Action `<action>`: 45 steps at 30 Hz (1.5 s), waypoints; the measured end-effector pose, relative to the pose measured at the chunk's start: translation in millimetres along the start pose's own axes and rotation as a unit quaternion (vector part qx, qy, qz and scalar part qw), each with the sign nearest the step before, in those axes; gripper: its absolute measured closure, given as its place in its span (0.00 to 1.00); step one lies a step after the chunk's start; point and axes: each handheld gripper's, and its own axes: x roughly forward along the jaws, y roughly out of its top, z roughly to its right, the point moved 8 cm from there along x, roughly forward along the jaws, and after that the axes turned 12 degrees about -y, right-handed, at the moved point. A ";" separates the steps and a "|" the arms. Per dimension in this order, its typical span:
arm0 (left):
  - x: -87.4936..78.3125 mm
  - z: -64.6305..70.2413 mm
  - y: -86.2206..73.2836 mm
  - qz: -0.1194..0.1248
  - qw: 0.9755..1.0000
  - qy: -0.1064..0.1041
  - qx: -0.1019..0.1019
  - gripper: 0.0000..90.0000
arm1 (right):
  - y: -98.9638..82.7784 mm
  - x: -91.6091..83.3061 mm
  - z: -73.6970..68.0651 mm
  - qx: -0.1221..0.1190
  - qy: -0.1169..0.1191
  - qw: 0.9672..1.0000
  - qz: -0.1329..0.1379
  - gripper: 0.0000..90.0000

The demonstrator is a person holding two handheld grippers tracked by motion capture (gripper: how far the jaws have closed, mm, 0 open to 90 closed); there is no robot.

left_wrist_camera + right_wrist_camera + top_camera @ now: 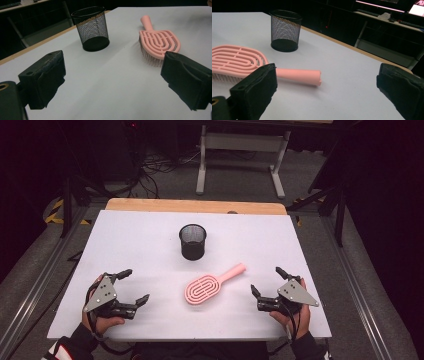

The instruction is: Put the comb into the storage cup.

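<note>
the left gripper rests low over the near left part of the white table, held from below by a hand in a dark sleeve, its grey plate facing up and its jaws spread wide toward the middle of the table with nothing between them. just right of centre lies the pink hairbrush, bristles down, its handle slanting away toward the far right. behind it stands the black mesh cup, upright and apart from the brush. on the near right, the right gripper mirrors the other: jaws wide apart, empty, aimed leftward at the brush handle but short of it.
</note>
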 end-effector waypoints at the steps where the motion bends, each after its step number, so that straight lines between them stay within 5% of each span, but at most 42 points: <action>1: 0.1 -0.2 -0.3 -0.001 1.000 0.001 -0.001 0.07 | 0.0 0.0 0.0 0.000 0.000 1.000 0.000 0.04; 13: -4.3 -0.7 -2.7 0.000 1.000 0.005 -0.002 0.07 | -0.4 4.8 0.5 0.011 -0.004 1.000 -0.006 0.06; 20: -6.2 -3.3 -3.2 0.002 1.000 0.012 -0.005 0.07 | -0.1 8.3 -0.6 0.020 0.023 0.999 -0.012 0.08; 33: -6.1 -3.1 -3.0 0.000 1.000 0.014 -0.004 0.07 | 12.4 18.3 1.8 0.027 0.024 0.999 -0.016 0.22; 38: -5.0 -3.0 -3.6 0.000 1.000 0.014 -0.007 0.07 | 17.6 29.9 -3.5 0.025 0.026 0.999 -0.029 0.32; 41: -4.9 -3.8 -4.4 -0.004 1.000 0.015 -0.005 0.08 | 18.8 35.9 -5.6 0.028 0.033 0.998 -0.038 0.47; 42: -4.9 -3.4 -4.3 -0.004 1.000 0.015 -0.004 0.08 | 20.9 39.1 -6.6 0.031 0.041 0.998 -0.041 0.58; 45: -4.1 -3.1 -5.0 -0.007 1.000 0.016 -0.007 0.08 | 22.3 43.4 -7.6 0.029 0.045 0.997 -0.048 0.64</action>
